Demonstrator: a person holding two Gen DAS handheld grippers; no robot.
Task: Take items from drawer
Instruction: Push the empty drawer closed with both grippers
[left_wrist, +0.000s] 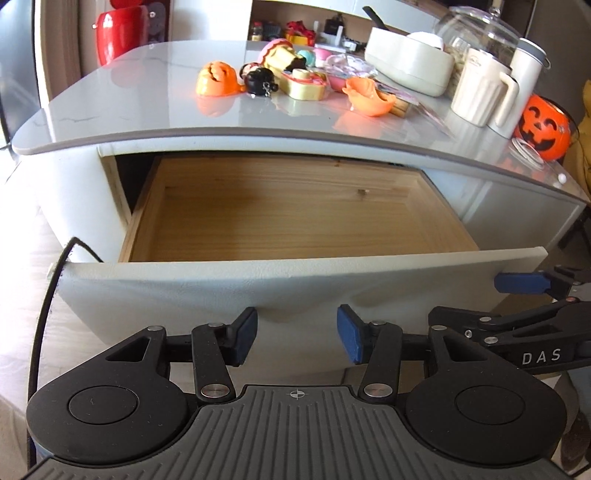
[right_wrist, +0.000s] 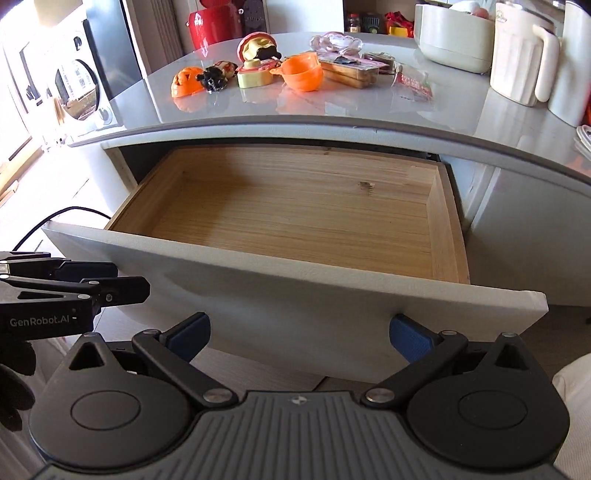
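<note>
Left gripper (left_wrist: 297, 338) fingers moderately apart, holding nothing, just before the white front of the drawer (left_wrist: 303, 218); right gripper (right_wrist: 299, 338) spread wide, also holding nothing, at the same front panel. Drawer pulled out, bare wood floor; toys (right_wrist: 243, 72) sit on the grey countertop (left_wrist: 147, 96)

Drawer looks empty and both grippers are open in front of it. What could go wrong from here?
1. The drawer is pulled far out; either gripper pressing down on its white front panel might strain it.
2. The left gripper and right gripper sit close together and could collide.
3. A black cable hangs by the drawer's left corner and might snag.
</note>
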